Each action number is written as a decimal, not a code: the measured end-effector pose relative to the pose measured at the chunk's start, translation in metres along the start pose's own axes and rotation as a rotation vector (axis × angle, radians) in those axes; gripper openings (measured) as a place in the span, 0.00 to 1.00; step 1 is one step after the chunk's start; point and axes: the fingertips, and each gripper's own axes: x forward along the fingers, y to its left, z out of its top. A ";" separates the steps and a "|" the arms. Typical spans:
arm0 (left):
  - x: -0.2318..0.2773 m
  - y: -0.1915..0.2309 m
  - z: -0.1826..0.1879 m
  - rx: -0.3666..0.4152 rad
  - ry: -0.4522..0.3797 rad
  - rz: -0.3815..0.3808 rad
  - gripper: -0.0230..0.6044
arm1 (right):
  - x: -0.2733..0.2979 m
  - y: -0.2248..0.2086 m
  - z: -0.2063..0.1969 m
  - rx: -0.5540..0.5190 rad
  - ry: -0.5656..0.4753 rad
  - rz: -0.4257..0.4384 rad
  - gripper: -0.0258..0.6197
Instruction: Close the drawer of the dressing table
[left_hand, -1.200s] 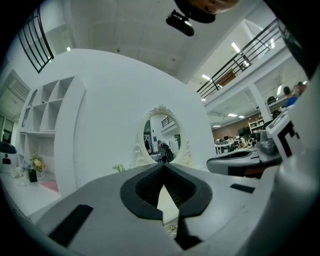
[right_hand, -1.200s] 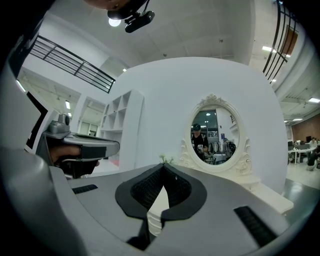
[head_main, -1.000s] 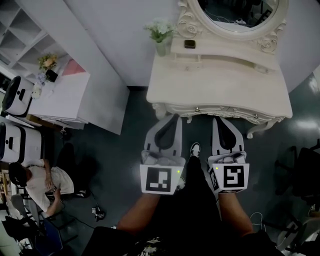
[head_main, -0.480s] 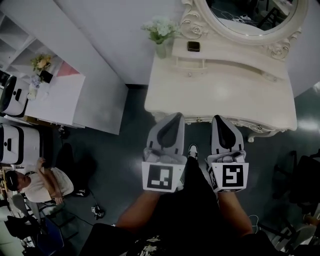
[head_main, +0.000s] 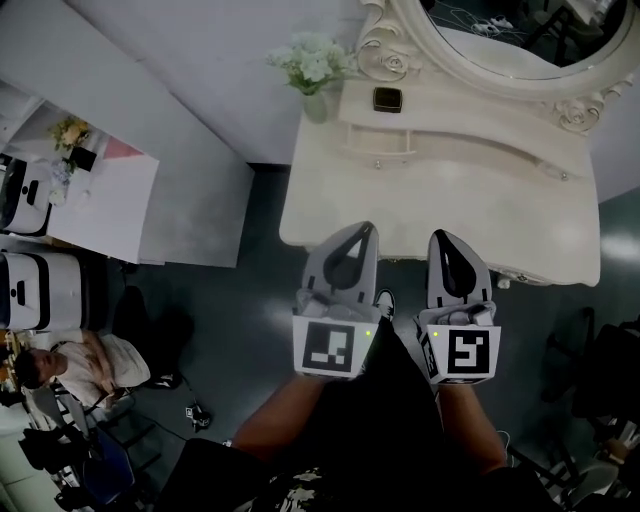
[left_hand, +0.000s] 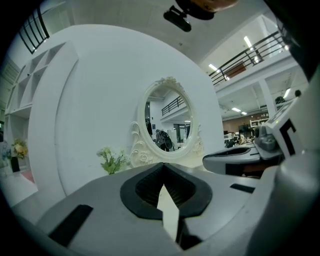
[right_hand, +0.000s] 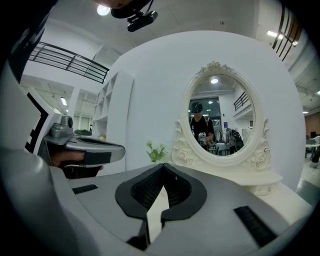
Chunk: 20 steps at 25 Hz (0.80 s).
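Observation:
The white dressing table (head_main: 440, 190) with its oval mirror (head_main: 500, 40) stands straight ahead in the head view. Its front face and drawers are hidden under the overhanging top. My left gripper (head_main: 362, 229) is shut and empty, its tip over the table's front edge. My right gripper (head_main: 440, 236) is beside it, also shut and empty, with its tip at the same edge. In the left gripper view the left gripper (left_hand: 163, 165) points at the mirror (left_hand: 167, 125) with the right gripper (left_hand: 240, 159) alongside. In the right gripper view the right gripper (right_hand: 162, 166) points at the mirror (right_hand: 220, 120).
A vase of white flowers (head_main: 312, 68) and a small dark box (head_main: 387, 99) sit on the table's back shelf. A white partition wall and a white desk (head_main: 95, 200) stand to the left. A person (head_main: 80, 365) sits on the floor at lower left.
Both grippers have moved forward to the table together. Their tips now reach the top's front edge, and the knobbed front face seen earlier has slipped out of sight under it.

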 end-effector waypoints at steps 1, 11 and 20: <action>0.007 0.001 -0.002 -0.005 0.008 0.002 0.04 | 0.006 -0.004 -0.002 0.003 0.005 0.003 0.04; 0.077 0.009 -0.010 -0.005 0.072 0.023 0.04 | 0.053 -0.041 -0.019 -0.003 0.055 0.048 0.04; 0.111 0.023 -0.042 -0.028 0.154 0.046 0.16 | 0.087 -0.053 -0.024 0.000 0.068 0.069 0.04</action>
